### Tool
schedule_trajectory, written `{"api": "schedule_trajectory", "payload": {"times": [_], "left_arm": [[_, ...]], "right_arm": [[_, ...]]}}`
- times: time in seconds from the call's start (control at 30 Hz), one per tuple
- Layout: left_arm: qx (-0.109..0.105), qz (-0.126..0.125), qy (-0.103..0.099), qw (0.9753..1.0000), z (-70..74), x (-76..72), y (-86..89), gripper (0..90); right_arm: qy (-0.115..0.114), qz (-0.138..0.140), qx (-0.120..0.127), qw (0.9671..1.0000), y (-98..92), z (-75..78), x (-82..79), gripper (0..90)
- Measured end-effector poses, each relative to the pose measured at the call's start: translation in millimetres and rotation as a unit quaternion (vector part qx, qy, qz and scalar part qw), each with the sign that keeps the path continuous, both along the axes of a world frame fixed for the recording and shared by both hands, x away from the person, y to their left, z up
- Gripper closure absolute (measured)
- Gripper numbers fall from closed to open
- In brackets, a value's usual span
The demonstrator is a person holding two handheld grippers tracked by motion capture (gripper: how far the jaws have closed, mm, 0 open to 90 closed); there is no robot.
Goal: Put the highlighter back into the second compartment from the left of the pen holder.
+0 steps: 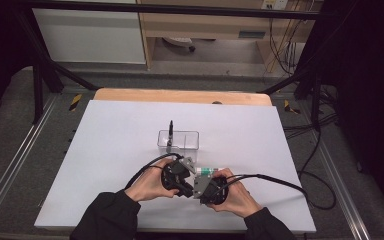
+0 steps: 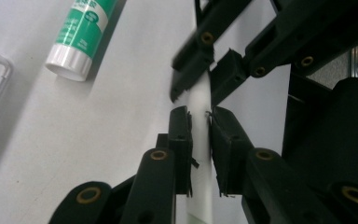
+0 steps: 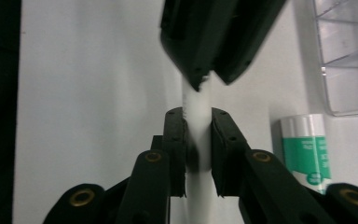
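A thin white stick point(image 2: 200, 105) is clamped from both ends above the white tabletop. My left gripper point(image 2: 199, 116) is shut on one part of it. Facing it from the other side, my right gripper point(image 3: 198, 114) is shut on the same stick point(image 3: 196, 100). The two pairs of jaws almost touch. In the high view the left gripper point(image 1: 182, 172) and right gripper point(image 1: 202, 186) meet near the table's front, each held by a hand.
A green and white glue stick point(image 1: 211, 170) lies on the table just beyond the grippers, also in the gripper views point(image 2: 81, 32) point(image 3: 307, 149). Behind it a clear plastic box point(image 1: 178, 141) holds an upright black pen point(image 1: 170, 131).
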State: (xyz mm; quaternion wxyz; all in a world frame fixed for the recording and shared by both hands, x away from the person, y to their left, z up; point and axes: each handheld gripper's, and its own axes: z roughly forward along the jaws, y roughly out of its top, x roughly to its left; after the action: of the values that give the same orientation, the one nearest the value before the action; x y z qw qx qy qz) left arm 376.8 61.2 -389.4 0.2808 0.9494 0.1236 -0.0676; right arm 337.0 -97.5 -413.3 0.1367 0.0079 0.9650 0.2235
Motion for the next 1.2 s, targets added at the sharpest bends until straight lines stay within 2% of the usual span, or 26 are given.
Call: {"api": "schedule_trajectory", "payload": {"times": [0.1, 0.3, 0.37, 0.53, 0.63, 0.73, 0.8, 0.93, 1.07, 1.2], "left_arm": [[-0.016, 0.006, 0.0, 0.9999, 0.5, -1.0, 2.8, 76.3], [-0.029, 0.016, -0.023, 0.9992, 6.8, -2.0, 17.7, 69.7], [-0.029, 0.021, -0.032, 0.9988, 9.7, -2.3, 26.1, 66.4], [-0.026, 0.044, -0.058, 0.997, 11.0, -3.6, 50.2, 53.3], [-0.027, 0.068, -0.073, 0.9946, 6.5, -3.7, 66.1, 43.6], [-0.024, 0.092, -0.078, 0.9924, -0.2, -4.5, 82.1, 34.6], [-0.025, 0.108, -0.078, 0.9907, -4.8, -5.3, 93.0, 30.4], [-0.034, 0.146, -0.082, 0.9852, -12.5, -6.3, 113.7, 23.4], [-0.043, 0.178, -0.086, 0.9794, -17.9, -7.2, 134.4, 18.0], [-0.049, 0.211, -0.094, 0.9717, -23.1, -7.0, 152.8, 13.3]], "right_arm": [[0.01, -0.006, 0.003, 0.9999, -0.4, 1.0, -0.3, 79.0], [0.019, -0.031, 0.012, 0.9993, -6.1, 7.5, 2.2, 79.1], [0.02, -0.04, 0.024, 0.9987, -9.4, 10.5, 4.1, 79.1], [0.023, -0.073, 0.051, 0.9958, -19.9, 16.5, 11.4, 79.1], [0.023, -0.088, 0.068, 0.9935, -24.9, 20.0, 14.7, 79.0], [0.021, -0.108, 0.09, 0.9899, -29.9, 22.3, 18.8, 79.0], [0.024, -0.121, 0.107, 0.9866, -33.4, 23.5, 22.0, 79.0], [0.032, -0.149, 0.142, 0.9781, -37.4, 26.1, 26.7, 79.0], [0.037, -0.178, 0.191, 0.9645, -42.1, 31.5, 30.3, 79.0], [0.033, -0.211, 0.229, 0.9497, -46.0, 39.4, 34.3, 79.0]]}}
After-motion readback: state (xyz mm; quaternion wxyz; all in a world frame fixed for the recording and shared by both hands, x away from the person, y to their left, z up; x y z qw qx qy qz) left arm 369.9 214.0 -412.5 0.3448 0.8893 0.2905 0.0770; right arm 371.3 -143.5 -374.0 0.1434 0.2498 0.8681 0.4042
